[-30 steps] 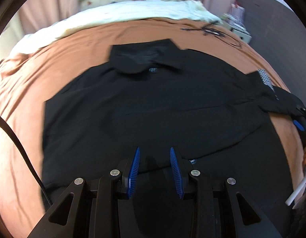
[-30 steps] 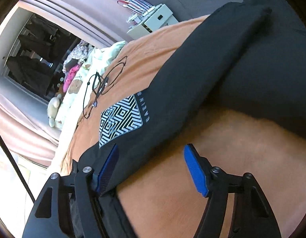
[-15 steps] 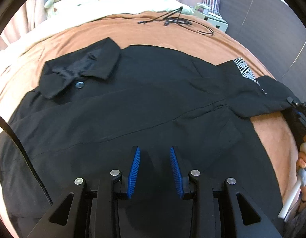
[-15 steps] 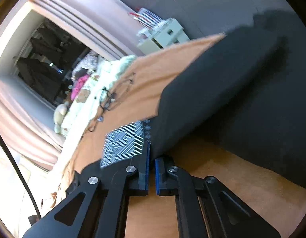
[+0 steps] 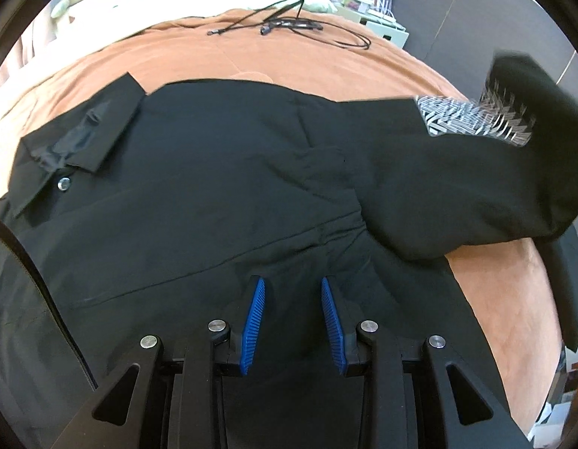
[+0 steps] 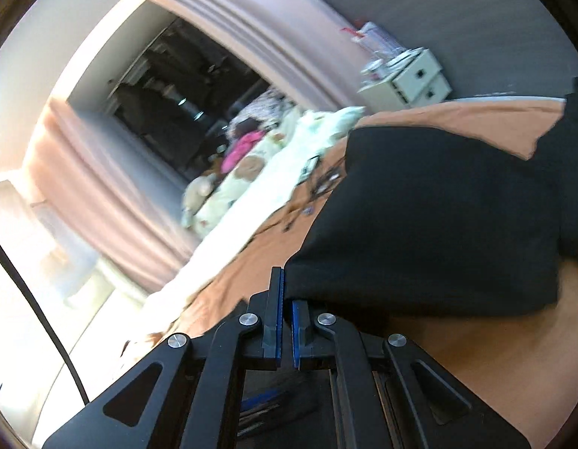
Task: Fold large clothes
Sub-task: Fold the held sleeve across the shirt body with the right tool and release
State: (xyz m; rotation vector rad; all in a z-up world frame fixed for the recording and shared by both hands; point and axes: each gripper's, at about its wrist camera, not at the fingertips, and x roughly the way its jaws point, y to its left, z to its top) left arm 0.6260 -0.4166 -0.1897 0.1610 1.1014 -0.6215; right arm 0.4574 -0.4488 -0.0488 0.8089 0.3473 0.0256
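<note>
Right tongs (image 6: 285, 292) clamp the black shirt's sleeve (image 6: 431, 224); left tongs (image 5: 292, 314), parted, hover over the shirt (image 5: 199, 172).

The left wrist view looks from close above the black shirt (image 5: 221, 187) across the orange bedspread (image 5: 221, 60) toward the pillows. The right wrist view sits low at the shirt's (image 6: 438, 217) sleeve, tilted, facing the same pillows (image 6: 289, 157).

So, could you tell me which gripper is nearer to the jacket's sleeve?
Right. The right gripper is shut on the sleeve, holding it lifted above the bed. The left gripper is open, over the jacket body, apart from the sleeve.
</note>
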